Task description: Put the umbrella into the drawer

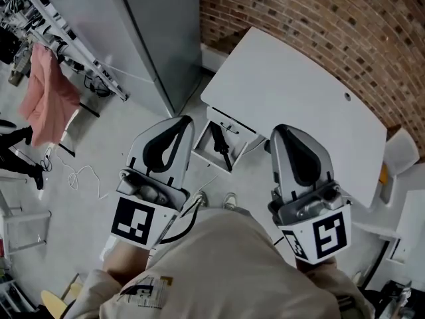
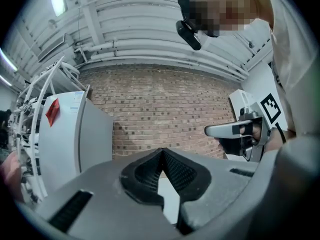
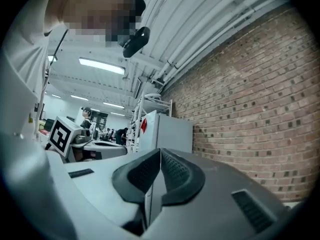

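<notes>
The drawer [image 1: 203, 149] stands open at the white desk's [image 1: 292, 85] front, and the black umbrella [image 1: 221, 146] lies inside it. You hold the left gripper [image 1: 180, 121] left of the drawer and the right gripper [image 1: 281, 131] right of it, both jaws together and empty.

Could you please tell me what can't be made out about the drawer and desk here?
- Head view: the dark thing in the drawer is too small to identify surely.
- Head view: the right gripper covers part of the desk's front edge.
- Both gripper views: aimed level at the brick wall, neither shows the drawer.
</notes>
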Action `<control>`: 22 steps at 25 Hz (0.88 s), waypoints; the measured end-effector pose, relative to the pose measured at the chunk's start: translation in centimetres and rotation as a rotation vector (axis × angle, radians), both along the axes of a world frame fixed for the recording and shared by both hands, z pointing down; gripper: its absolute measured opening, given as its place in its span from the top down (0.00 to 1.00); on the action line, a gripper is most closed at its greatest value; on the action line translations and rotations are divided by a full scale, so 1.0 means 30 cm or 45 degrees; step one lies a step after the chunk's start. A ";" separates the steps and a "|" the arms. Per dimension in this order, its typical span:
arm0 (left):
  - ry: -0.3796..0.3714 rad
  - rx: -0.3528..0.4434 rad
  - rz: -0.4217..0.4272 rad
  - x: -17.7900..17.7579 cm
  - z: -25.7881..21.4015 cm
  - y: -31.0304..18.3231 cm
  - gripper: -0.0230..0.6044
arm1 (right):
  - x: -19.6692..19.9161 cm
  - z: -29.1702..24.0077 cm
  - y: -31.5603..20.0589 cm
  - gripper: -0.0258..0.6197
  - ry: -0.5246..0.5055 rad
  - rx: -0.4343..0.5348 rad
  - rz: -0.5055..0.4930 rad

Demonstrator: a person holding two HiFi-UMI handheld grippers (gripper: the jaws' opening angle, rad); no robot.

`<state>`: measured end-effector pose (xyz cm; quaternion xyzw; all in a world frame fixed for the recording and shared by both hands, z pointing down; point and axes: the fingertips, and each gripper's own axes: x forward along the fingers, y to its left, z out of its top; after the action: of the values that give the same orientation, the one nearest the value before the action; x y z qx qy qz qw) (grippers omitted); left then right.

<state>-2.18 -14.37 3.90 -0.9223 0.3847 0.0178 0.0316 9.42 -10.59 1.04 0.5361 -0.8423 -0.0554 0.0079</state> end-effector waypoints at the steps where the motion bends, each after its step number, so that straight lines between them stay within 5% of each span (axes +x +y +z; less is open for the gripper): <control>1: 0.001 -0.012 0.000 -0.001 0.016 0.004 0.95 | -0.007 0.018 0.005 0.94 0.002 -0.020 -0.010; 22: -0.027 -0.044 -0.013 -0.032 0.064 0.101 0.95 | -0.040 0.125 0.053 0.94 0.029 -0.135 -0.043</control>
<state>-3.14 -11.35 5.82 -0.9209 0.3893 0.0014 0.0197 8.21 -8.99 4.81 0.5201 -0.8528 -0.0170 0.0450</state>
